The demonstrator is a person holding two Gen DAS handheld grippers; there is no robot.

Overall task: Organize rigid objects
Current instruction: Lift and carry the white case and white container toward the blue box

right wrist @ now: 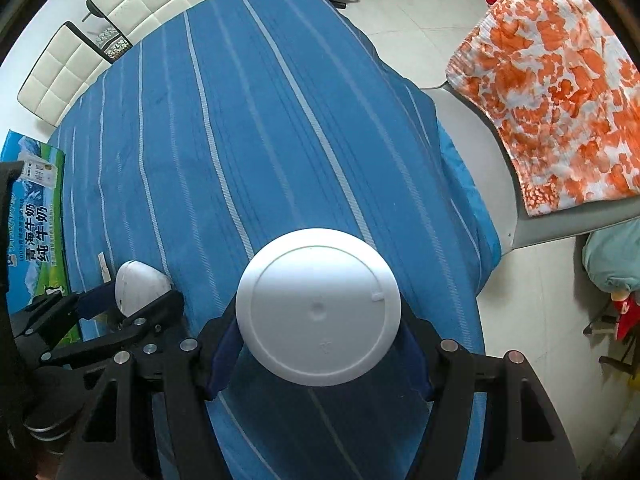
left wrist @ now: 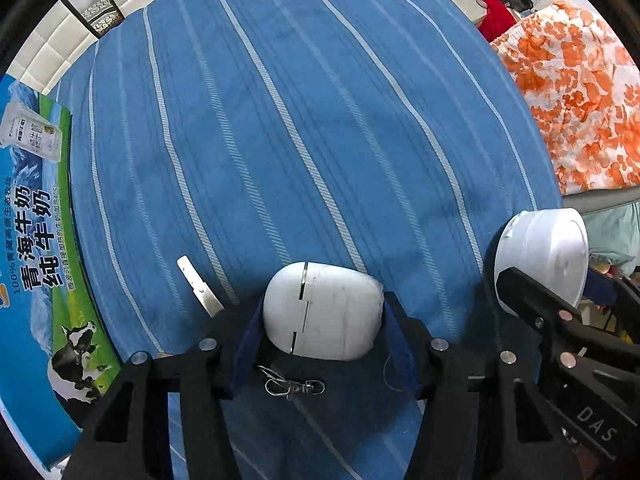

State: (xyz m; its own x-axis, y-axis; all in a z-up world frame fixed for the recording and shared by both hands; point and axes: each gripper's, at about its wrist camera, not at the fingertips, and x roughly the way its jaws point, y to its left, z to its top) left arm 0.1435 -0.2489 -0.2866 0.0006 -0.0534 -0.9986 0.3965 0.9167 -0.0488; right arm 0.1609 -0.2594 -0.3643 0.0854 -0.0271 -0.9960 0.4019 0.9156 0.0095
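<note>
White case (left wrist: 323,312) sat clamped in left gripper (left wrist: 323,322), bowl (right wrist: 318,306) in right gripper (right wrist: 320,344); smooth plastic, w/ slack grip either could've slipped onto cloth (right wrist: 256,128).

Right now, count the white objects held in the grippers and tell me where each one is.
2. A rounded white case sits between the left gripper fingers; a round white bowl, base facing the camera, sits between the right gripper fingers. Both are above the blue striped cloth.

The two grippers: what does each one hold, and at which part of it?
The left gripper holds a white oval case by its two opposite sides. The right gripper holds a white round container by opposite sides of its wall.
</note>
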